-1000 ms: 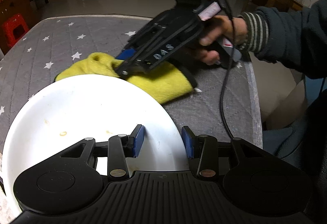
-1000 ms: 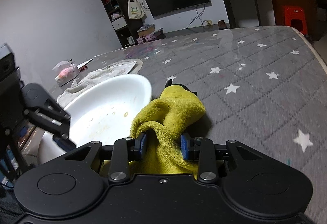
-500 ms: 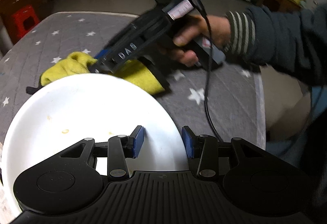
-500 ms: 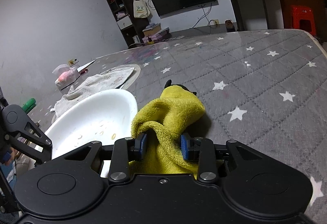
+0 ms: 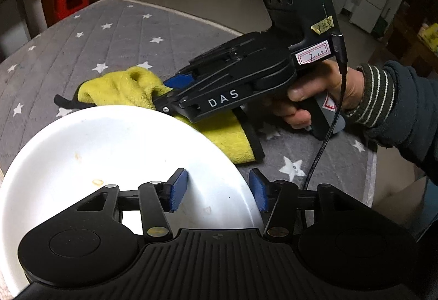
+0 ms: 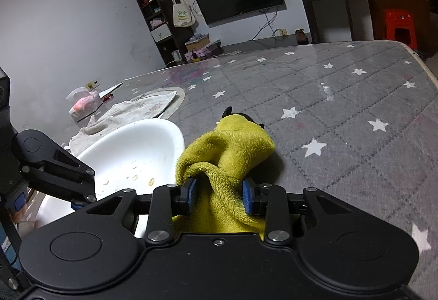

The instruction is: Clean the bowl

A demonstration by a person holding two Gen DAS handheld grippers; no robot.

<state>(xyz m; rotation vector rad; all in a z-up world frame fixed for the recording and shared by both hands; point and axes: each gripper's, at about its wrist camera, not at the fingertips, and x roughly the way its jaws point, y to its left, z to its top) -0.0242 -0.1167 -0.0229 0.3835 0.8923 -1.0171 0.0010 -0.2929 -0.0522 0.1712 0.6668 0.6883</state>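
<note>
As we steady the bowl [image 5: 115, 152] on the tabletop [image 6: 342, 97], its rim sits between our left gripper's [image 5: 217, 194] parted jaws; our right gripper [image 6: 217, 196], clamped on the cloth [image 6: 232, 146], waits just right of the stained bowl.

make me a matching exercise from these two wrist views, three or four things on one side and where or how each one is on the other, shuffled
Things:
1. yellow cloth
2. white bowl
3. right gripper
4. red stool

States:
a. on the floor beyond the table's far edge
b. food specks inside
c. bunched on the starred table cover
d. shut on the cloth

Pairs: 1-c, 2-b, 3-d, 4-a
</note>
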